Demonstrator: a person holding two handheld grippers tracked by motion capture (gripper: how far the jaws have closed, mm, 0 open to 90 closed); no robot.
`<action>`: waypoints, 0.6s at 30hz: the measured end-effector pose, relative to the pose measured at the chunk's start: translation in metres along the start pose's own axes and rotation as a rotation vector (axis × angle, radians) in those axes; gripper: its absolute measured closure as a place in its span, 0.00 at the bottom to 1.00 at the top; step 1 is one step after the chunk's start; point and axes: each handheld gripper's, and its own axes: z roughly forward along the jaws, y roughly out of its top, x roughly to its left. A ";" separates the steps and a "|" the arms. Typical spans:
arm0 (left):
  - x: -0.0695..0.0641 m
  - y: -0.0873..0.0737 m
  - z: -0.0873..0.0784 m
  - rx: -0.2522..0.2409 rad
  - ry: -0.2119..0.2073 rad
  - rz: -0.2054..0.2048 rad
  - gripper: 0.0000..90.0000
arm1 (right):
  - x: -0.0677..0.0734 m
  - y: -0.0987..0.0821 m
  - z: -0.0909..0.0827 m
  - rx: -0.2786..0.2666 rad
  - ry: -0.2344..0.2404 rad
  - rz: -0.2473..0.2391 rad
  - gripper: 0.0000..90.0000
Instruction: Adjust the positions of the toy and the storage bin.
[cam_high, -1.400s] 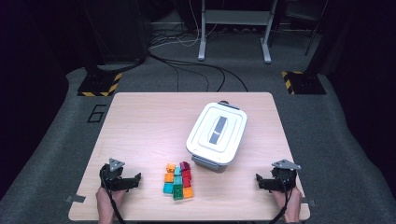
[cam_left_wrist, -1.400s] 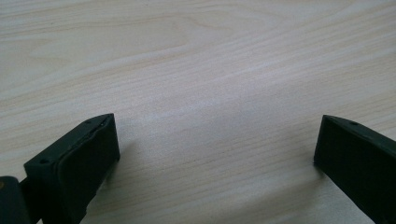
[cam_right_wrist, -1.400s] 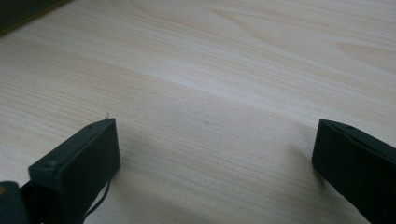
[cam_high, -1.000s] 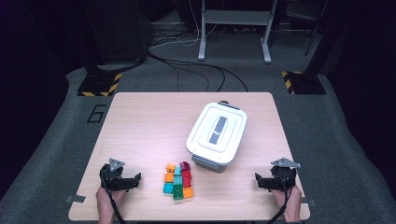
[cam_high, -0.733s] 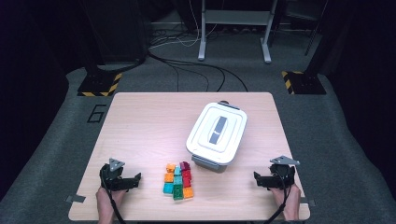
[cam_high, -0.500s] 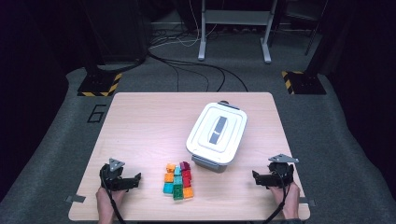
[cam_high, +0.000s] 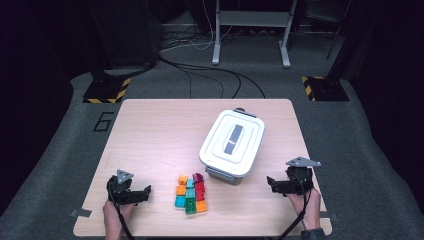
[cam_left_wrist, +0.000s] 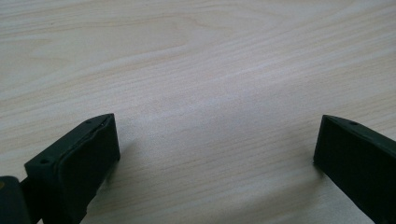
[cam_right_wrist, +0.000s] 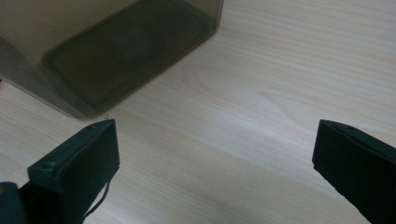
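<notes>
Pale wood counter (cam_high: 160, 130), everything at the near half. Change vs. earlier frames: right hand-held gripper (cam_high: 272, 184) has crept inward, toward the white-lidded box (cam_high: 232, 141); left hand-held gripper (cam_high: 145, 192) hasn't budged. Box and blocks (cam_high: 190, 193) same spots as before.

Reading: looks like the opening reach, right side going first. Likely aim is the box, maybe the lid, since the blocks would prob. need it open. Judgement only; nothing gripped yet.

Right hand-held gripper (cam_right_wrist: 215, 154): jaws spread wide, nothing between them but bare counter. Grey see-through wall of the box (cam_right_wrist: 126, 51) sits just ahead, up-left in the right gripper view; near, not touching.

Left hand-held gripper (cam_left_wrist: 217, 149): jaws also wide apart, empty, low over bare wood grain. Points toward the blocks in the high view, w/ a clear gap between.

Blocks: small tight cluster, orange, teal, green, red, dark red, lying near the front edge, between the two hands, just in front-left of the box's near corner. Box lid on, grey handle strip along its middle, box set at a slant to the counter edges.
</notes>
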 end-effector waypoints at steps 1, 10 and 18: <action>0.000 0.000 0.000 0.000 0.000 0.000 0.00 | 0.001 0.002 -0.001 0.000 -0.001 -0.006 0.00; 0.000 0.000 0.000 -0.004 0.001 -0.001 0.00 | 0.007 0.023 -0.008 -0.007 0.016 -0.036 0.00; 0.000 0.000 0.000 -0.004 0.002 -0.002 0.00 | 0.011 0.040 -0.015 -0.013 0.029 -0.061 0.00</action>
